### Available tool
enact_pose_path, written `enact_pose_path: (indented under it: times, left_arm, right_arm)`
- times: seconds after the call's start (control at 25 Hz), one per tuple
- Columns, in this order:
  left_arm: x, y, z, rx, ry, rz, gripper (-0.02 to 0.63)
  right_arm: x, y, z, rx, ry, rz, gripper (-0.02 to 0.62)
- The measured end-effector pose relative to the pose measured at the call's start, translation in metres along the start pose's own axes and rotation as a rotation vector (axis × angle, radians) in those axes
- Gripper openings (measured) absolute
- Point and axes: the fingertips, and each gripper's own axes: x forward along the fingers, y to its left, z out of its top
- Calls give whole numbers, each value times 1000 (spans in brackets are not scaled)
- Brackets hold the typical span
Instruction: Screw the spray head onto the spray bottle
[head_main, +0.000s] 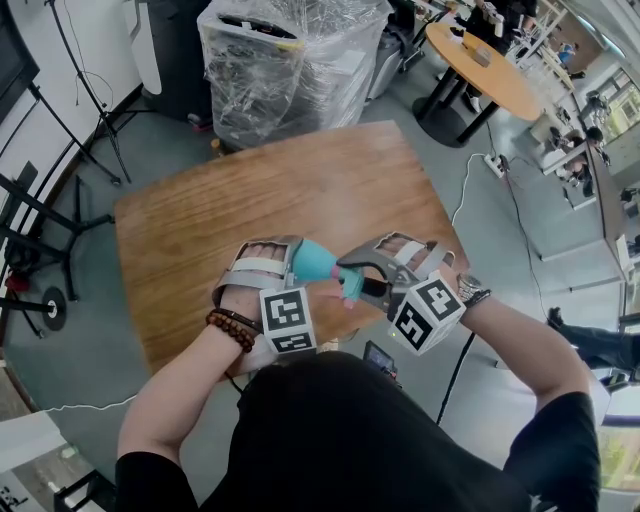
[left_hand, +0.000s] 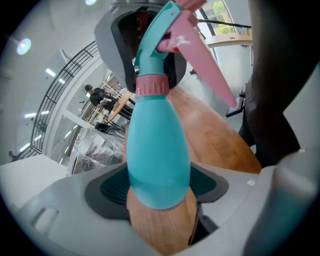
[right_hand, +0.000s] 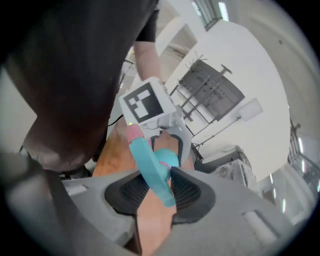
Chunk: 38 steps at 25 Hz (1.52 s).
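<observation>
L gripper (left_hand: 159, 189) holds bottle (left_hand: 157, 135), R gripper (right_hand: 160, 189) spray head (right_hand: 149, 162).

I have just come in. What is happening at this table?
A person works over a wooden table with a gripper in each hand. The left gripper grips the teal spray bottle by its body; the right gripper is shut on the spray head. The head's pink collar sits on the bottle's neck.

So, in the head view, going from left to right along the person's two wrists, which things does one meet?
From the left: bead bracelet, left gripper, teal spray bottle, right gripper with the spray head in its jaws, wristwatch.
</observation>
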Motion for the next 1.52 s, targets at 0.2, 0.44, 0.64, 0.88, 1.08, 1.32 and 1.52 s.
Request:
enact_pose_path:
  times: [0.2,0.44,0.64,0.88,1.08,1.32,1.52]
  left_arm:
    - [1,4,-3,-48,11,32,383]
    - [3,8,-9,-89,29,68,383]
    - [4,12,-11,-100,56,103,382]
    - [4,12,-14,-108,77,130,382]
    - [3,18,-15,-55,95,181,382]
    - [2,21,-16,-26,80,212,383]
    - [9,-5,-6,-170,0,100,383]
  right_arm:
    - [2,-13,-4,434,-74,0,117]
    - [8,-24,-18,979,-165,-11,117]
    - [10,-30,-33,1591,-280,1,117]
    - [12,-27,-33,1963,-393,58,117]
    - [13,-26,-35,2009,-409,94,117]
    - [14,-23,-40,2067,-410,144,118]
    - [13,-18,-35,2020,-365,151,119]
